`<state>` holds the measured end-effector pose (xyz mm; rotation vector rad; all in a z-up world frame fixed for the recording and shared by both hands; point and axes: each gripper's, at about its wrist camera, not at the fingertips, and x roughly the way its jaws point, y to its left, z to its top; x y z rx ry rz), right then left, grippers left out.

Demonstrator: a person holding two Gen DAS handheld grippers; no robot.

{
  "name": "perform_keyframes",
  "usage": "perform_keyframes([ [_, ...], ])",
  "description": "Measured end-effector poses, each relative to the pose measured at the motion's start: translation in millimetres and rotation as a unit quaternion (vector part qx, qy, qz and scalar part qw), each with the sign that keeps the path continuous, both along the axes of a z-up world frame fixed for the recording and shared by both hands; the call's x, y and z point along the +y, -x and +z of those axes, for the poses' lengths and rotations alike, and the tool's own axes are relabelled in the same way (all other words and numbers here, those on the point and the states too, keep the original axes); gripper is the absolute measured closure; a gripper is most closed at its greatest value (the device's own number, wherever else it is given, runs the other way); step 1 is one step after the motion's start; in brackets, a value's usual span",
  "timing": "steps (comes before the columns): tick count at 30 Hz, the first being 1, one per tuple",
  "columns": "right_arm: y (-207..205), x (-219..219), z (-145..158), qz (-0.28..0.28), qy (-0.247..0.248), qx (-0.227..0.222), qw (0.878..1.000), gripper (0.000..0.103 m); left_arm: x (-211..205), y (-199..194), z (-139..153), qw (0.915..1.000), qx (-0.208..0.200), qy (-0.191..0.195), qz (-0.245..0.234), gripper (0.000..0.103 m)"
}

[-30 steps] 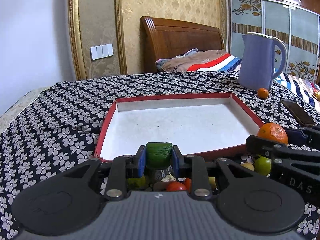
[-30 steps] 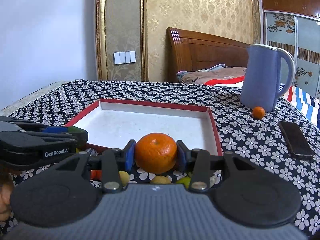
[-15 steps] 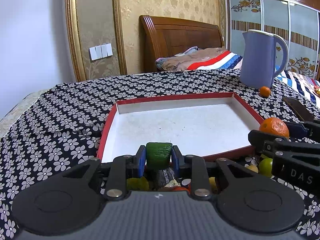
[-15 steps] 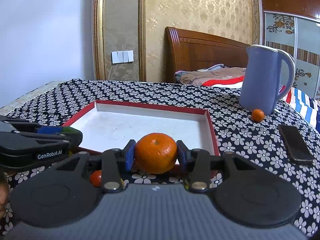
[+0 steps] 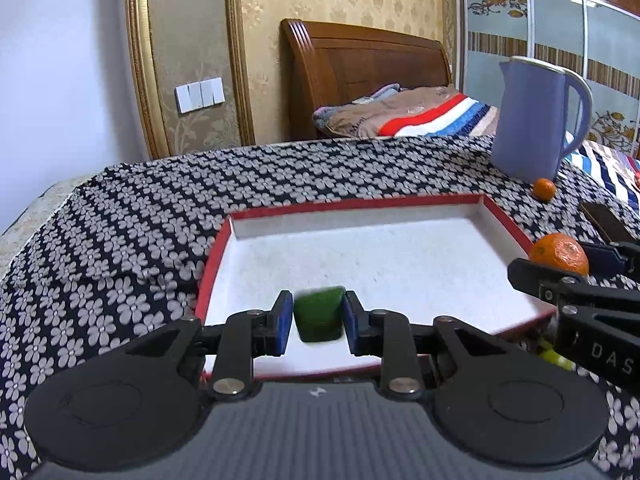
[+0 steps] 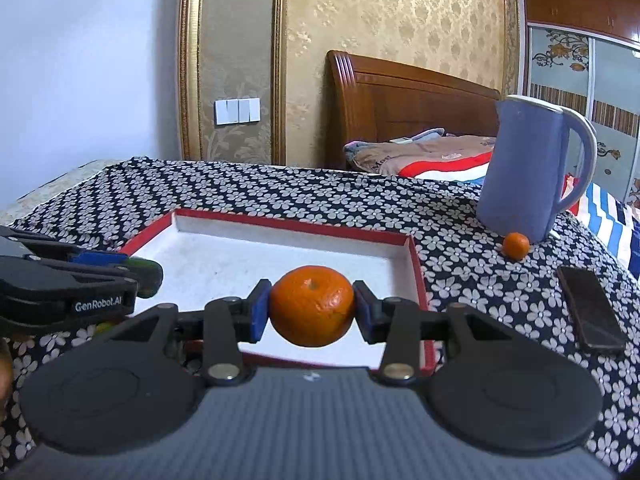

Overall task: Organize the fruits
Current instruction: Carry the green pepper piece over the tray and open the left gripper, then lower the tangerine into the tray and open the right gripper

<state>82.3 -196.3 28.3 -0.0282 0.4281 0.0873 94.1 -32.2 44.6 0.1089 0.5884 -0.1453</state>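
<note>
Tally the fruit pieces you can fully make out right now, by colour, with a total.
Orange: 2, the large orange in the right claw and the small orange by the kettle.
Green: 1, the green piece in the left claw.
Total: 3

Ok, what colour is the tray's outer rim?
Red rim on the tray, white inside; clearest in the right wrist view.

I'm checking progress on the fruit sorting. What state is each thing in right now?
left gripper: shut on the green fruit, above the tray.
right gripper: shut on the orange.
red tray: nothing lying inside.
small orange: on the cloth, beside the blue jug.
blue jug: upright.
phone: flat, screen dark.
</note>
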Motion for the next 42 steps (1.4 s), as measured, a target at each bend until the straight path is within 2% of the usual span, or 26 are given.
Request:
perform_keyframes([
  [10,-41,-6,1,-0.005,0.005,0.019,1.0,0.062,-1,-43,2,0.9999,0.013,-0.001,0.01,0.076],
  [20,-92,-13,-5,-0.017,0.005,0.044,0.999,0.062,-1,-88,-4,0.999,0.026,-0.021,0.028,0.076],
  [37,-150,-17,-25,-0.033,0.0,0.093,0.995,0.061,1,-101,-16,0.9983,0.038,-0.025,0.035,0.076],
  [38,-152,-17,-26,-0.031,0.003,0.098,0.995,0.061,1,-102,-16,0.9983,0.039,-0.025,0.037,0.076],
  [39,-154,-16,-28,-0.03,0.008,0.102,0.994,0.053,2,-102,-16,0.9982,0.04,-0.024,0.037,0.076],
  [42,-149,-13,-27,-0.033,0.021,0.092,0.995,0.052,3,-100,-16,0.9981,0.04,-0.022,0.041,0.076],
])
